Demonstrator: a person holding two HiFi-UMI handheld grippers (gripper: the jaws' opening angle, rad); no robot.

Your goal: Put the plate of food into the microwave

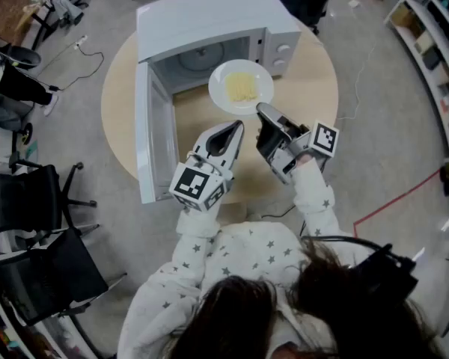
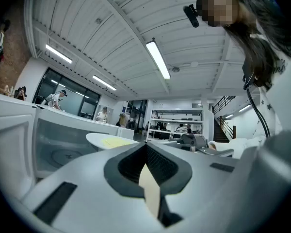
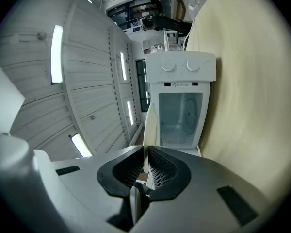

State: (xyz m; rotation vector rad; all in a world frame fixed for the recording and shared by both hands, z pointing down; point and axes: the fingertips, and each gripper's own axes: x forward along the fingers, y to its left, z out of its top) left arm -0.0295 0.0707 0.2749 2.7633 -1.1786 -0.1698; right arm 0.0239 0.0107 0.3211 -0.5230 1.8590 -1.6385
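A person's right gripper (image 1: 263, 111) pinches the near rim of a white plate (image 1: 263, 76) carrying a small heap of yellow food (image 1: 242, 87), holding it above the round wooden table (image 1: 310, 88) just in front of the open microwave (image 1: 209, 13). In the right gripper view the plate (image 3: 150, 123) shows only edge-on, a thin white sliver clamped between the ribbed pads, so the food cannot be seen there. The left gripper (image 1: 236, 129) hangs just to the left of the right one, jaws pressed together at the tips with nothing between them; through the slit behind the tips only a strip of tabletop shows.

The plate covers part of the oven mouth in the head view, leaving just an arc of the turntable (image 1: 206, 55) visible. The person's hair and star-printed sleeves (image 1: 202, 238) cover the near edge of the table. A face in the left gripper view is masked.

No brand name can be read. A small label under the two knobs (image 3: 168, 66) is too small to make out, and the marker cube (image 1: 197, 185) on the left gripper bears black-and-white squares only.

The door (image 1: 151, 133) stands swung out to the left, reaching the table's near edge, with the left gripper between it and the plate. Bare tabletop lies right of the microwave. Office chairs (image 1: 37, 200) stand well left of the table, shelving (image 1: 434, 28) far right.
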